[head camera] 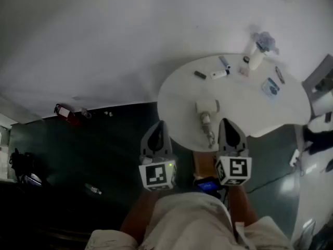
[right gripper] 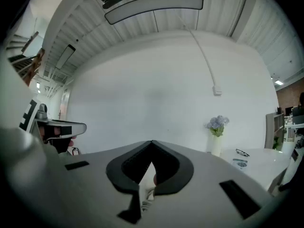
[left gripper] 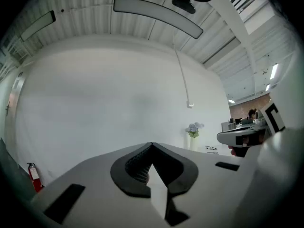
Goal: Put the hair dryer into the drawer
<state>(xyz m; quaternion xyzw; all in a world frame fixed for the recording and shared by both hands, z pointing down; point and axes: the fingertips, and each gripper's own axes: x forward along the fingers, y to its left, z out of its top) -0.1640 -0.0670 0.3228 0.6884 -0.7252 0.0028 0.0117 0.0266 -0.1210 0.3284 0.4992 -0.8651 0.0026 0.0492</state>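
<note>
Hair dryer (head camera: 206,109) lies on its side near the front of a round white tabletop (head camera: 179,95), its cord (head camera: 209,135) bunched toward the near edge, untouched. Left gripper (head camera: 159,126) and right gripper (head camera: 227,125) are held level at that edge, one to each side of the cord, both with jaws pressed together and nothing between them. No drawer shows in any view, so the carry could be a long one. Likely trouble: the loose cord may trail and catch on the tabletop's rim or sweep the small bottles (head camera: 220,73) behind it, and the smooth rounded body may twist out of a two-jaw pinch taken off-centre. A vase of flowers (head camera: 258,48), glasses (head camera: 280,74) and a blue-printed packet (head camera: 270,87) sit toward the far side, well apart from the dryer. Beyond: a plain white wall, dark floor (head camera: 104,150), a red fire extinguisher (head camera: 63,111) at the wall's foot, a long ceiling light (right gripper: 154,6) overhead.
</note>
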